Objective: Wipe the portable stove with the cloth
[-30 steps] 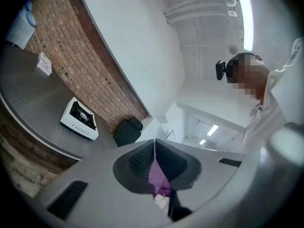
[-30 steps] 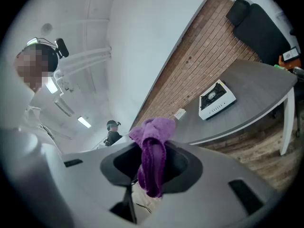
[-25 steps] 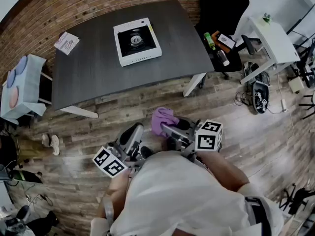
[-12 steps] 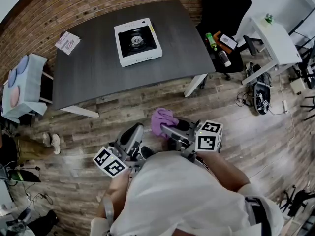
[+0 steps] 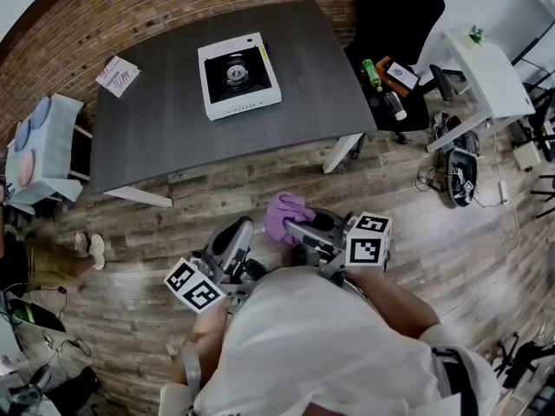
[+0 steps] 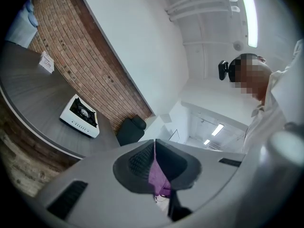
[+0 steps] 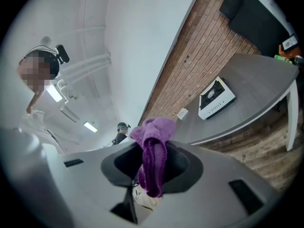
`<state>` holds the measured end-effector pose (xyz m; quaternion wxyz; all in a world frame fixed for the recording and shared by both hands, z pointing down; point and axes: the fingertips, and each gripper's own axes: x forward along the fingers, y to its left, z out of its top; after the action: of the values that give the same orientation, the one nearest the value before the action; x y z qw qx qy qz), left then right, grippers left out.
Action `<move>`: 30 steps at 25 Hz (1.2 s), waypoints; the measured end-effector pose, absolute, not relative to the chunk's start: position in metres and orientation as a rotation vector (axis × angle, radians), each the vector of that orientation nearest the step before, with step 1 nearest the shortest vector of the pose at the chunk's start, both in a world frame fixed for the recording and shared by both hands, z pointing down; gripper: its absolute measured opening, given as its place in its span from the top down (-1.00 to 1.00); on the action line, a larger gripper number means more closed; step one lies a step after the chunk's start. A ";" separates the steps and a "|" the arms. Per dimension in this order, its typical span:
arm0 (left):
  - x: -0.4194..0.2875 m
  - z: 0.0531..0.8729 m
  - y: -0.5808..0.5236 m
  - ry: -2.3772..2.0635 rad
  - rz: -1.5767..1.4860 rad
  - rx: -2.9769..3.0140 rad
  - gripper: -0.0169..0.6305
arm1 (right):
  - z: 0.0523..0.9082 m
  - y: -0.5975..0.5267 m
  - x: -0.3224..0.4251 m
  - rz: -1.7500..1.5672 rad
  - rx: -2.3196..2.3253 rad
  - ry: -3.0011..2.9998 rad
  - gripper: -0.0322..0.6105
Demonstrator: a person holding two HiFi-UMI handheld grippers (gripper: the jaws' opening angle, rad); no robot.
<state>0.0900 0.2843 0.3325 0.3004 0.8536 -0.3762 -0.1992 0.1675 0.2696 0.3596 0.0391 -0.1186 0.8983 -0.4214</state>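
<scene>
The dark grey counter (image 5: 165, 137) stands well ahead of the person, across a stretch of wooden plank floor (image 5: 260, 185), with a brick wall (image 5: 130, 7) behind it. On it sit only 2 things: the portable stove (image 5: 239, 74) toward the far side and a small printed leaflet (image 5: 117, 75) at the far left corner. Nothing lies between the stove and the near edge. A stand draped in pale blue (image 5: 39, 150) is off the counter's left end, a pair of shoes (image 5: 91, 250) lies on the floor below it, a black chair (image 5: 395, 7) and a low black shelf with a green bottle (image 5: 370, 69) are at the right end, and a white desk (image 5: 486, 68) is beyond.

The stove is a flat white square box with a black recessed top and a round burner. The counter top is matt and woodgrained. The cloth (image 5: 284, 213) is purple, soft and bunched.

Both claws are held low, close to the person's body, well apart from the counter. The right claw (image 7: 153, 148) is clamped on the cloth, which bulges above its tips and hangs down between them. The left claw (image 6: 154, 144) has its tips pressed together; a purple sliver shows in the slit behind them, and whether it is pinched there I cannot tell.
</scene>
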 end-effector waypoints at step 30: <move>0.044 0.347 0.148 -0.945 -0.553 2.230 0.89 | 0.388 0.137 0.130 -1.316 -0.566 2.854 0.57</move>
<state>0.0442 0.1480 0.3467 0.3230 0.8495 -0.3600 -0.2106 0.1303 0.1365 0.3877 -0.0260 -0.1773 0.8935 -0.4118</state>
